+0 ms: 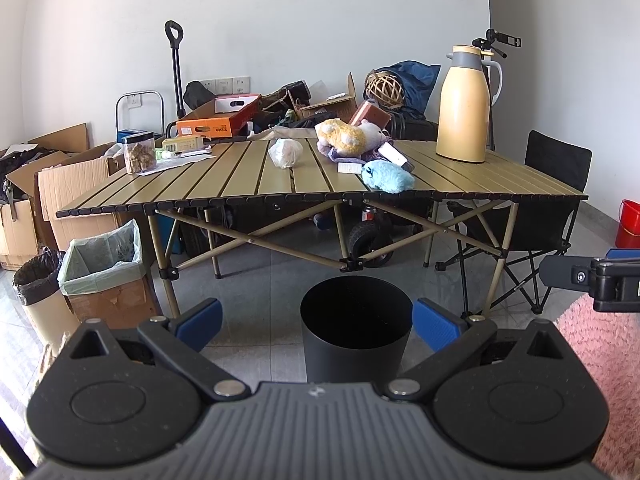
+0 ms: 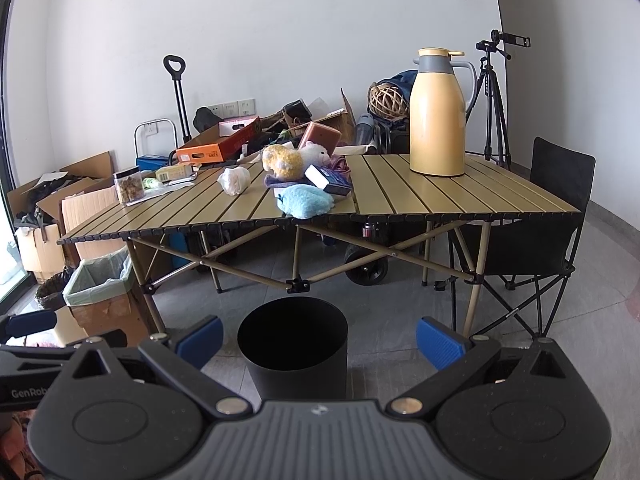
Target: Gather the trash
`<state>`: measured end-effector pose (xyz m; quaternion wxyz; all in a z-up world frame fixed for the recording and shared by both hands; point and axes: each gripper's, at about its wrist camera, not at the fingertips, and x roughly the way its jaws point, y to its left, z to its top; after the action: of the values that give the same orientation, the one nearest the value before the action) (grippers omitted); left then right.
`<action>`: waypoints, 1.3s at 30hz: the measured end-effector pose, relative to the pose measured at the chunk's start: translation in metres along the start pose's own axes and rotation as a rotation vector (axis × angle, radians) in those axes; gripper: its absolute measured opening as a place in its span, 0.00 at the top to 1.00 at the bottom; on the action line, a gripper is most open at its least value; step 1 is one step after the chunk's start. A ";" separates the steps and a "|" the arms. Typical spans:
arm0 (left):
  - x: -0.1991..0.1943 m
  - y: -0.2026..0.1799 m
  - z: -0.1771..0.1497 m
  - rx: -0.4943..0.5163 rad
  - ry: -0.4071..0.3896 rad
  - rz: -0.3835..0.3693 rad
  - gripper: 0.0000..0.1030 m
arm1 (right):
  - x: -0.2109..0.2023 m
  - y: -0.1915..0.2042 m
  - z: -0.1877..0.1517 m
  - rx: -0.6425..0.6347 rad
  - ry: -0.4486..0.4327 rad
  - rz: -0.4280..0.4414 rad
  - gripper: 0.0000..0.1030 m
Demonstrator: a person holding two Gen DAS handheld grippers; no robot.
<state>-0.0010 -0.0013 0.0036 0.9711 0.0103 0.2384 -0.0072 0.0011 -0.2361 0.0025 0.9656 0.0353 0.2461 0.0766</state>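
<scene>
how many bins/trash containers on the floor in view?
3. Black round bin on the floor in front of the table; green-lined cardboard box by the table's left leg; black-bagged bin left of that box. More may be hidden behind the clutter.

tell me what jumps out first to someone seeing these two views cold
The tall yellow thermos jug standing upright on the right part of the slatted folding table grabs the eye first. Next comes the heap of plush toys mid-table, with a crumpled white plastic bag just to its left. On the floor in front stands a black bin, framed between the open right gripper.
</scene>
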 end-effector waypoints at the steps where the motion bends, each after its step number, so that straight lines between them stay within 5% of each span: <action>1: 0.001 0.001 0.000 0.000 0.001 0.000 0.00 | 0.000 0.000 0.000 0.000 0.001 0.000 0.00; 39: 0.064 -0.004 0.008 0.008 0.120 0.009 0.00 | 0.072 -0.016 0.014 0.028 0.103 0.006 0.00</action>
<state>0.0592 -0.0058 -0.0185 0.9550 0.0157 0.2962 -0.0031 0.0723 -0.2408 -0.0211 0.9508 0.0458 0.2964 0.0779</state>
